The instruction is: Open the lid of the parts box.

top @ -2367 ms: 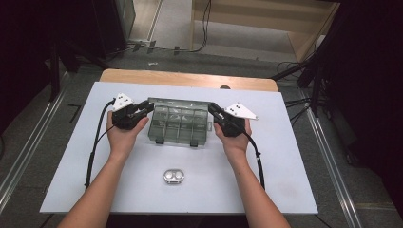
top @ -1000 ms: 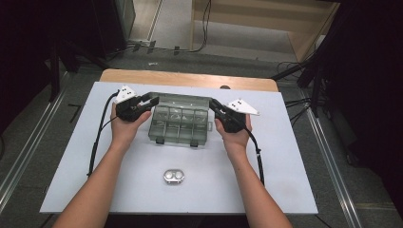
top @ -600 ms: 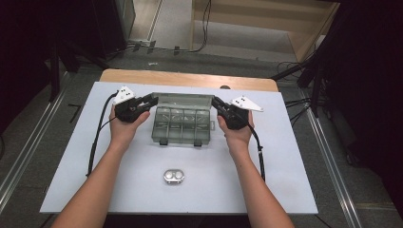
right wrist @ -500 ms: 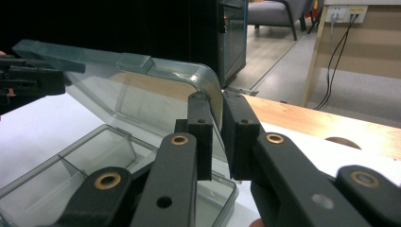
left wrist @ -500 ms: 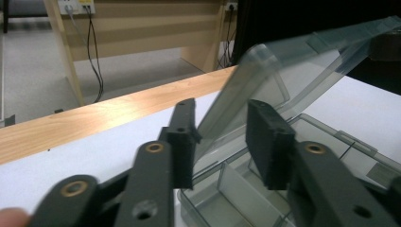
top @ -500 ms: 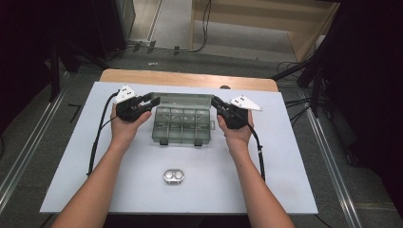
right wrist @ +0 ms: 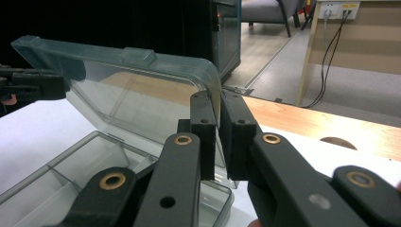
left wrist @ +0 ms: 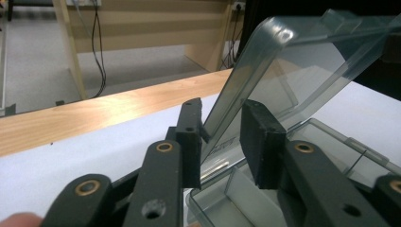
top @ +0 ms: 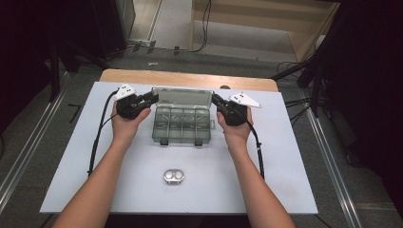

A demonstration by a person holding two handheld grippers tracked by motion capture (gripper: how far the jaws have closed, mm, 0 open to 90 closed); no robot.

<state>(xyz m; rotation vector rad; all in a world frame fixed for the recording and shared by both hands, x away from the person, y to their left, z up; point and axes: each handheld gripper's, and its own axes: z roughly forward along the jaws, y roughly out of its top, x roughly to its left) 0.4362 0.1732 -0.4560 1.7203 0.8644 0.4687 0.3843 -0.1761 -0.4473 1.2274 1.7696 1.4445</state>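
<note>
Since the earlier frames, the clear lid [top: 182,96] of the compartment box [top: 182,125] had swung up from lying over the tray to standing raised at the far edge, and both hands had shifted toward the far side of the surface [top: 71,156] with it.

The left tool [top: 151,98] sat at the lid's left end. Its jaws had just been closing, with the lid's edge between them; in the left gripper view the left pad [left wrist: 190,142] lay against the plastic lid [left wrist: 283,71], while the right pad [left wrist: 262,142] stood a little apart from it, so the jaws were narrow but not clamped. The right tool [top: 216,99] sat at the lid's right end. In the right gripper view its jaws were nearly together, pinching the lid's corner edge [right wrist: 215,94] between the pads.

The box rested on the white surface between the two hands, near the far wooden edge [top: 190,78], with its divided tray [right wrist: 71,175] open to view and the lid tilted back over the far side. Two dark latches [top: 164,141] showed on the near rim. A small metal two-hollowed piece [top: 173,176] lay well apart from the box, nearer the person, between the forearms. A cable [top: 97,142] trailed from the left tool along the surface.
</note>
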